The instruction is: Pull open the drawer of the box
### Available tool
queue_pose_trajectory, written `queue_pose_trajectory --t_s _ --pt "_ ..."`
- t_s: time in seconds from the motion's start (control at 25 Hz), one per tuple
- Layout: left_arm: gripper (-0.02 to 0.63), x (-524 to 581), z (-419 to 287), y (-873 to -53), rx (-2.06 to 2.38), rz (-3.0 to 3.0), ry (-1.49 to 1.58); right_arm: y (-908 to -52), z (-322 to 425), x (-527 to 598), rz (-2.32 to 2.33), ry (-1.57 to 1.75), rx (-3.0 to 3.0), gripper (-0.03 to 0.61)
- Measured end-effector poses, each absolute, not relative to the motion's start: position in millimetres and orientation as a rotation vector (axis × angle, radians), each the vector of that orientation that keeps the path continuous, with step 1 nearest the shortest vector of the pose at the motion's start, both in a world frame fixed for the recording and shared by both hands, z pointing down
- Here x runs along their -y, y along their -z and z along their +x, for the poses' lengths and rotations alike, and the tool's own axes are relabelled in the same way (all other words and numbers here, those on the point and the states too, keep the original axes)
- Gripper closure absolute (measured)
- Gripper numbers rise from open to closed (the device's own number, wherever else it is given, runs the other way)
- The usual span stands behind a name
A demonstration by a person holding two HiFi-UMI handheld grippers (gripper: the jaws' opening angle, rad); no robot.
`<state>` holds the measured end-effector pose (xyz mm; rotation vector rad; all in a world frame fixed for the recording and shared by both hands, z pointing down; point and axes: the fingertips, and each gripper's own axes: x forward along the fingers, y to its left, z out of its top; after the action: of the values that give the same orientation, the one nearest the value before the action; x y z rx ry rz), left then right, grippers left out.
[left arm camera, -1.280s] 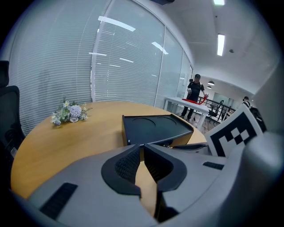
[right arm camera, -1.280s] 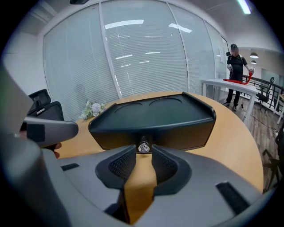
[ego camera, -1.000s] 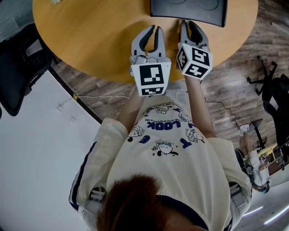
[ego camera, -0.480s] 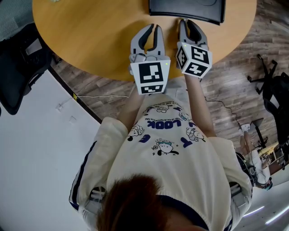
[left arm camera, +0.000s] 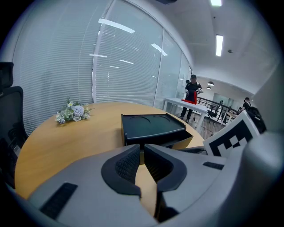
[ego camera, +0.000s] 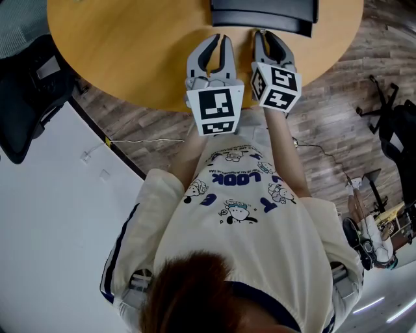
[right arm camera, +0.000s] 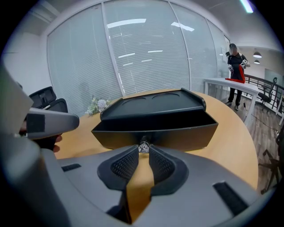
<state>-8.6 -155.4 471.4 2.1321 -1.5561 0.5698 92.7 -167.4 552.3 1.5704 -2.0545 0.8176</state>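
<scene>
Right tool (right arm camera: 143,150) pinches the drawer knob (right arm camera: 143,146), left tool (left arm camera: 142,150) pressed together, box (ego camera: 263,8) cropped overhead.

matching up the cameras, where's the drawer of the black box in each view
Head view: the drawer lies at the top edge, right of centre, just past the right gripper.
Left gripper view: the drawer is right of centre, sticking out of the box.
Right gripper view: the drawer fills the centre, its knob between the fingers.
Shared landmark: the round wooden table.
</scene>
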Motion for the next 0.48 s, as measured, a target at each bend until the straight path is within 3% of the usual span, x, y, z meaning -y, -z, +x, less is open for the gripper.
queue_pose_trajectory --t_s 0.48 --pt "0.574 130.6 -7.1 -465.9 1.573 2.136 -0.556 -552.7 93.3 137.1 1.548 -0.829 2.051 0.492"
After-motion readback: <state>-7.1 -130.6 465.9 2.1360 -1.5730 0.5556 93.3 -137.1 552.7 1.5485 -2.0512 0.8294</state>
